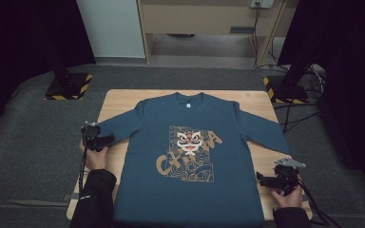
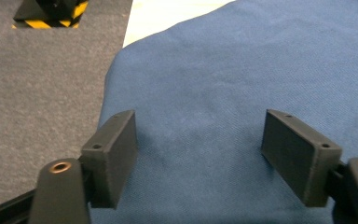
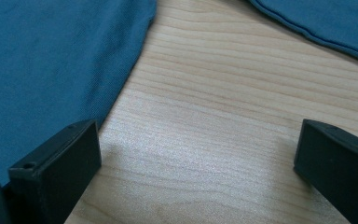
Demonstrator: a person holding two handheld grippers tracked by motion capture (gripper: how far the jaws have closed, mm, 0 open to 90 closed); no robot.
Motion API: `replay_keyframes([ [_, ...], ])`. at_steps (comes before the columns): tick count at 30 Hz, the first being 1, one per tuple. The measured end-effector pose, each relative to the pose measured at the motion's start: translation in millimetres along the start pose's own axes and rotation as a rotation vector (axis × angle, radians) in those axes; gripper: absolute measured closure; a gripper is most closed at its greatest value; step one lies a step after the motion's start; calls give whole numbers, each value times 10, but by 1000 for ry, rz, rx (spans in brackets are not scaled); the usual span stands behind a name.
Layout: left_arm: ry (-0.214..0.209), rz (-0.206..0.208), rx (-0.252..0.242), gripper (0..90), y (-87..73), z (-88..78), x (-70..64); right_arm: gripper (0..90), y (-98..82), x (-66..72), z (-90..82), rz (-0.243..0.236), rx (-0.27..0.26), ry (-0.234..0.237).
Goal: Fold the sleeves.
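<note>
1. we saw the left gripper (image 2: 200, 154) with its jaws apart over the end of the left sleeve (image 1: 116, 127), the blue cloth lying between the pads but not yet pinched.
2. we judged a good grip needed the pads lowered flat onto the sleeve end, so that both layers of cloth came up together.
3. we saw the right gripper (image 3: 198, 170) with its jaws wide apart over bare wood, just beside the t-shirt (image 1: 190, 166)'s side edge and holding nothing.
4. we judged it should move onto the right sleeve (image 1: 266, 133) before any fold, to match the left.
5. the t-shirt lay spread flat, print up, on the wooden table (image 1: 116, 102), its hem at the near edge; we judged that a slow, low lift would keep the body from dragging.
</note>
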State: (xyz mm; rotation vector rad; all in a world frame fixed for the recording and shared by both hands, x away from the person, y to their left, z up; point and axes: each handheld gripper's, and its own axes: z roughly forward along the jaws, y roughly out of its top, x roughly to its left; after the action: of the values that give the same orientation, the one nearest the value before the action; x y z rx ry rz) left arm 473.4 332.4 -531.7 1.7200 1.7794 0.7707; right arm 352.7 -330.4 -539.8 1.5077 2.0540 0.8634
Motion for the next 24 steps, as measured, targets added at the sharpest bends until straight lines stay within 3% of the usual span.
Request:
replay_keyframes([
  [5,4,2,-54,498,-55,-15,-39,5,0,3,0,0,1,1],
  [12,-8,32,-59,847,-48,-15,-163,5,0,5,0,-2,0,3],
  [15,-24,28,-48,859,-31,-21,-153,5,0,5,0,-2,0,3],
  [16,-51,11,-59,859,-20,-64,-127,5,0,5,0,-2,0,3],
  [21,-152,-6,-171,860,66,-325,-117,5,1,5,0,-2,1,4],
  [24,-199,19,-225,859,147,-500,-193,5,2,6,1,-2,2,4],
])
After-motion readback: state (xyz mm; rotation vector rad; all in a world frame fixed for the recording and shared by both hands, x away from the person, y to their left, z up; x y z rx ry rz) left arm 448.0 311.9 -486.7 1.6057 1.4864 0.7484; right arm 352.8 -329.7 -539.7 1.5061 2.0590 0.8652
